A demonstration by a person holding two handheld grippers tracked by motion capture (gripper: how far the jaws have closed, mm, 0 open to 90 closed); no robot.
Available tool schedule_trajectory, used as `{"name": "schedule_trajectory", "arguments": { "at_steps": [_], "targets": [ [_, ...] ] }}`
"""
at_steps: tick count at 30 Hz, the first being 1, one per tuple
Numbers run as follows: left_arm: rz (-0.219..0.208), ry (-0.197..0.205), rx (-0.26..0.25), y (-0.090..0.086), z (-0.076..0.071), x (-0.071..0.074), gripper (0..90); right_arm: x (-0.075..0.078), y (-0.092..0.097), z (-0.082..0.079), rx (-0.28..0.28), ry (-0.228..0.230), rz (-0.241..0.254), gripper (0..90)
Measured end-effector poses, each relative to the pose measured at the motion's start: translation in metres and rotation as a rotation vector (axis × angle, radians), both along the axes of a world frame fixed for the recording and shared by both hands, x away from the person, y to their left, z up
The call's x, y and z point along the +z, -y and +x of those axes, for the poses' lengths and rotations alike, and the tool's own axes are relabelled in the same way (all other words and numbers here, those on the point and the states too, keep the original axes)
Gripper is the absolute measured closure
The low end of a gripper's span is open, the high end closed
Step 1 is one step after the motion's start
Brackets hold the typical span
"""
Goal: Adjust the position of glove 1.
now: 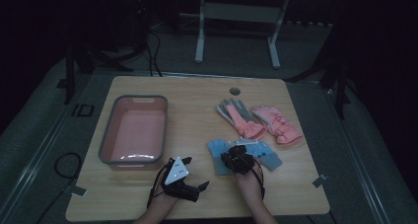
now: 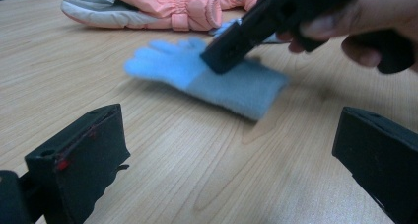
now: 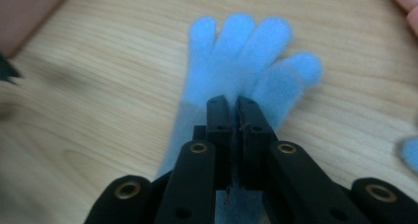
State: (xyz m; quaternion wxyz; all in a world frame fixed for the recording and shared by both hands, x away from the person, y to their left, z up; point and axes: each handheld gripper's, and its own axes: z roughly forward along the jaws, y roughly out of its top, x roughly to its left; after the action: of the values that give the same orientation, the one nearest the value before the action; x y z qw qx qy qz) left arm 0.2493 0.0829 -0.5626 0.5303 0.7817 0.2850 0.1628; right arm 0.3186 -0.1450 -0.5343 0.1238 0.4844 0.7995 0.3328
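The right gripper (image 3: 234,105) is pressing down on the blue glove (image 3: 236,61), its jaws closed tight together, a thin dark line at most showing between them. Whether any fabric is pinched there, I cannot tell. The glove is lying flat on the table (image 1: 197,100), fingers spread, near the front edge, with a second blue glove (image 1: 266,155) just beside it. The left gripper (image 2: 226,150) is hovering low over bare wood, jaws spread wide and holding nothing. Two pink gloves (image 1: 261,120) are resting farther back. A pink bin (image 1: 133,130) is sitting at the left.
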Motion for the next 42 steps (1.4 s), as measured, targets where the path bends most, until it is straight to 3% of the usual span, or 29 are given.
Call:
{"name": "schedule_trajectory", "arguments": {
  "at_steps": [3,7,12,13,17,21,22,30,38,40,42],
  "targets": [
    [0.001,0.001,0.0,0.0,0.0,0.0,0.2,-0.009,-0.001,0.001,-0.004,-0.003,-0.028,83.8],
    [-0.001,0.0,-0.001,0.0,0.0,0.0,0.2,-0.013,-0.004,-0.002,-0.002,0.036,-0.059,77.5],
    [-0.001,-0.001,-0.002,0.0,0.0,0.0,0.2,-0.013,-0.004,-0.002,0.007,0.044,-0.057,68.3],
    [-0.002,-0.001,-0.002,0.0,0.0,0.0,0.2,-0.012,-0.003,-0.002,0.014,0.044,-0.055,64.3],
    [-0.002,-0.001,-0.003,0.0,0.0,0.0,0.2,-0.005,-0.001,-0.002,0.033,0.053,-0.047,63.2],
    [0.003,0.002,-0.007,0.0,0.0,0.0,0.2,0.01,0.007,-0.002,0.097,0.101,-0.039,62.4],
    [0.003,0.002,-0.006,0.0,0.0,0.0,0.2,0.013,0.009,-0.002,0.099,0.116,-0.064,62.4],
    [-0.001,-0.005,-0.002,0.0,0.001,0.0,0.2,0.03,0.048,0.008,0.152,0.15,-0.068,64.0],
    [-0.002,-0.007,-0.001,0.0,0.001,0.0,0.2,0.032,0.104,0.026,0.117,0.14,-0.072,65.1],
    [-0.001,-0.006,-0.001,0.0,0.001,0.0,0.2,0.032,0.111,0.028,0.127,0.147,-0.065,65.1],
    [-0.002,-0.006,-0.001,0.0,0.001,0.0,0.2,0.03,0.132,0.033,0.155,0.143,-0.068,65.1]
  ]
}}
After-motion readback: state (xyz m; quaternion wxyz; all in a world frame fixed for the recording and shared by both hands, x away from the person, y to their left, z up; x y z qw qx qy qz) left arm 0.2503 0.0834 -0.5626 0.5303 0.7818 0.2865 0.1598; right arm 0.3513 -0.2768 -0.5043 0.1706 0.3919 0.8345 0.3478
